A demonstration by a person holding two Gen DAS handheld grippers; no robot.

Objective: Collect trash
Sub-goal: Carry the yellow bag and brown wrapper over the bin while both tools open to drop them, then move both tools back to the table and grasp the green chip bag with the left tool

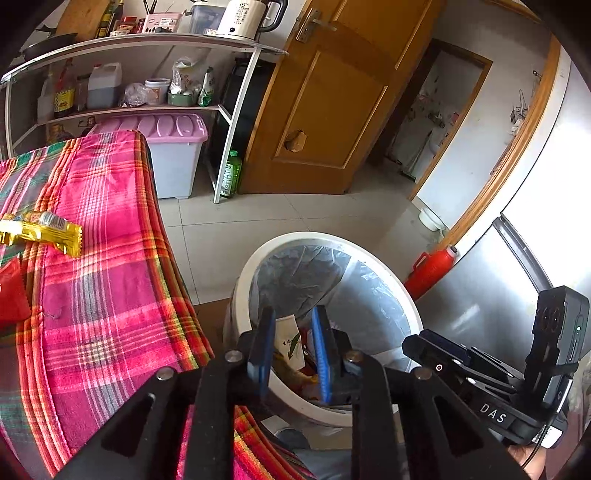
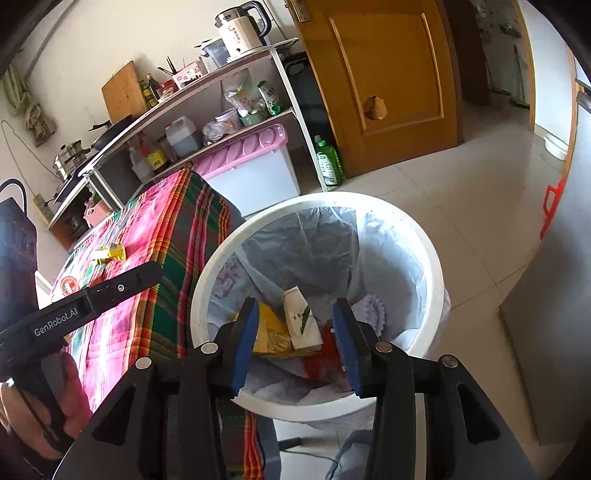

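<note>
A white bin [image 1: 369, 258] with a clear liner stands on the floor beside the table; it also shows in the right wrist view [image 2: 436, 280]. Inside lie a white carton [image 2: 301, 321], a yellow wrapper [image 2: 271, 332] and red trash [image 2: 317, 363]. My left gripper [image 1: 293, 350] is open and empty over the bin's near rim. My right gripper [image 2: 295, 343] is open and empty above the bin. A yellow wrapper [image 1: 40, 232] and a red wrapper [image 1: 11, 291] lie on the pink plaid tablecloth [image 1: 110, 295]. The yellow one shows small in the right wrist view [image 2: 109, 254].
A metal shelf rack [image 1: 236, 122] with bottles, a kettle [image 1: 247, 18] and a pink-lidded storage box [image 1: 173, 155] stands behind the table. A wooden door [image 1: 332, 103], a green bottle [image 1: 231, 173], a red thermos [image 1: 432, 269] and a steel fridge [image 1: 491, 295] surround the bin.
</note>
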